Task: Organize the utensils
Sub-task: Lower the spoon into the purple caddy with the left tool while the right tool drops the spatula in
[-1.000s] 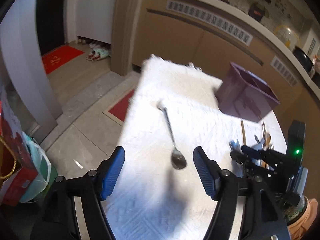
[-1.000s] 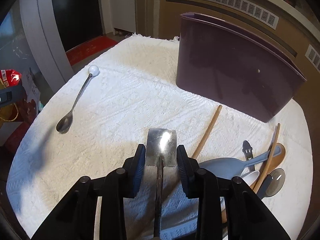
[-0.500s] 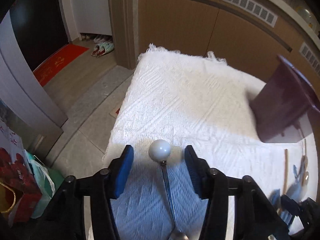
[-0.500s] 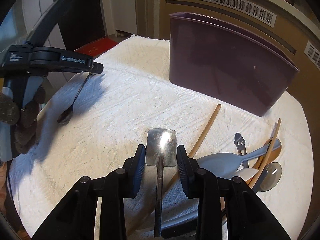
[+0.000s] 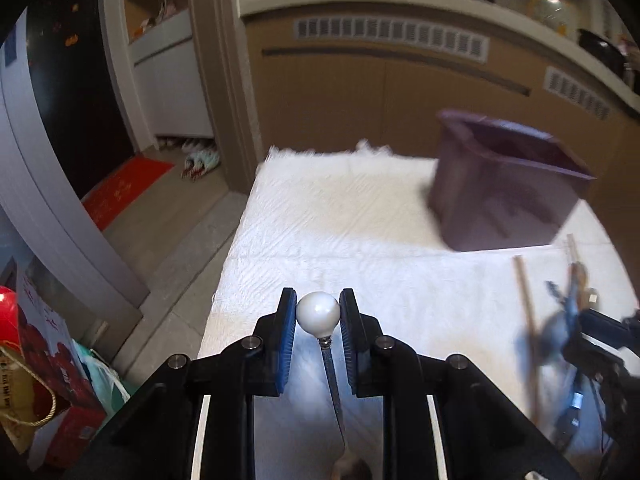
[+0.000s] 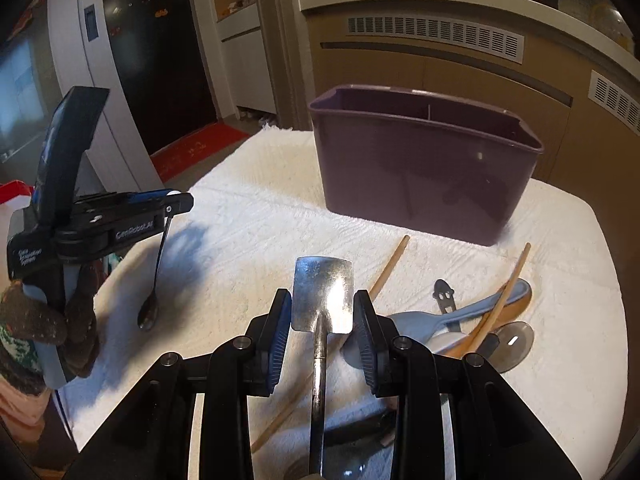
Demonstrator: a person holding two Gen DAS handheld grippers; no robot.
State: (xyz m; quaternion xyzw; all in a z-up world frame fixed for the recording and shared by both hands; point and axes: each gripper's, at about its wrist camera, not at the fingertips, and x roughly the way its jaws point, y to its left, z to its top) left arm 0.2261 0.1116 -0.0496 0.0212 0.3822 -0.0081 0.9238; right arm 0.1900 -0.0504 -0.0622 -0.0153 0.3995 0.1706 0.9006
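**Both grippers on utensils above the white cloth**

The white cloth covers the table, and on its far side stands the purple caddy, upright, split by a divider into two compartments; what shows of its inside looks empty, though the bottoms are hidden.

Right gripper: its blue pads sit narrowly apart, one on each side of the flat steel blade of a small metal spatula, clenched on the blade's edges, with the handle running back between the fingers. Its opening matches a second ago.

Left gripper: the jaws are closing on the white ball end of a long-handled spoon, and both pads touch the ball. In the right wrist view the spoon hangs from the fingers, bowl down, just over the cloth near its left edge. A second ago these jaws stood wide over the spoon lying flat on the cloth; now they are nearly together on its tip.

Right of the spatula lies a heap of utensils: a grey-blue spoon, two wooden chopsticks, a round pizza cutter and a small black opener, touching or overlapping one another.
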